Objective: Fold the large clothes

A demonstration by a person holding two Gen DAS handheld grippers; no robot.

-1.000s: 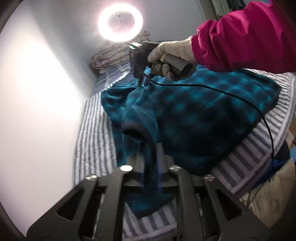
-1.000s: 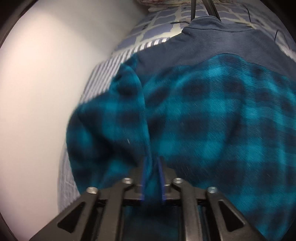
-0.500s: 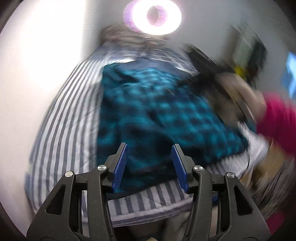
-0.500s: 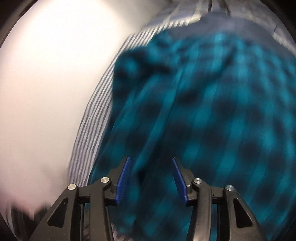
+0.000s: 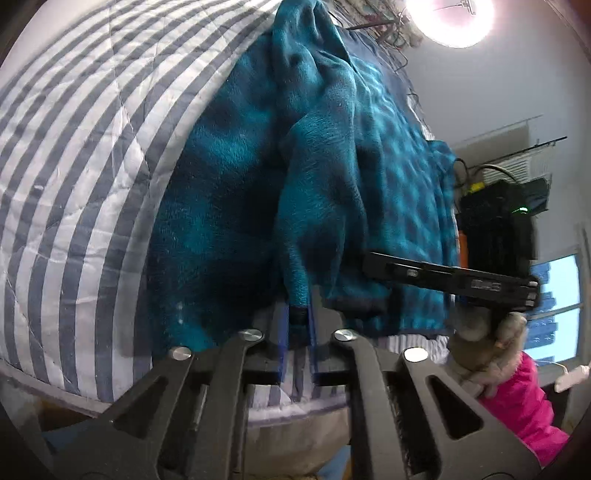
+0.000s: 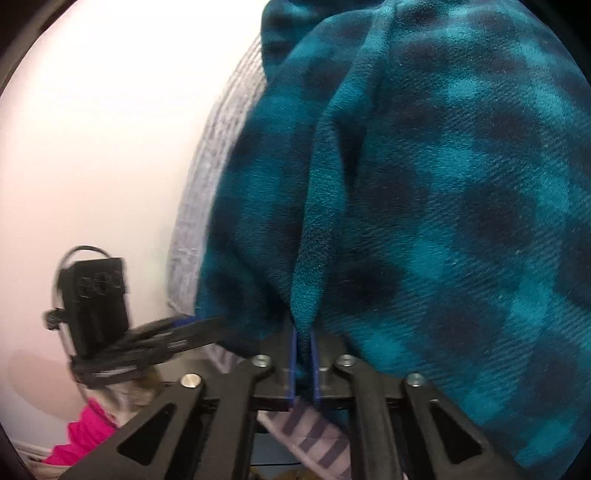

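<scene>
Both grippers, open half a second ago, now clamp the plaid fleece garment's (image 5: 332, 177) near hem: left gripper (image 5: 298, 332), right gripper (image 6: 303, 354); next fold can begin.

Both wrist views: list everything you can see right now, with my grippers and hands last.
plaid fleece garment: one, teal and dark blue, spread on the bed, near edge lifted
striped quilt: one, white and grey-blue, covering the bed under the garment
ring light: one, lit white, beyond the bed's far end
window: one, blue daylight, right of the bed
pink sleeve: one, on the right arm
left gripper: black with blue pads, shut on the garment's edge
right gripper: same make, shut on a garment fold
gloved right hand: one, pale, holding the right gripper
</scene>
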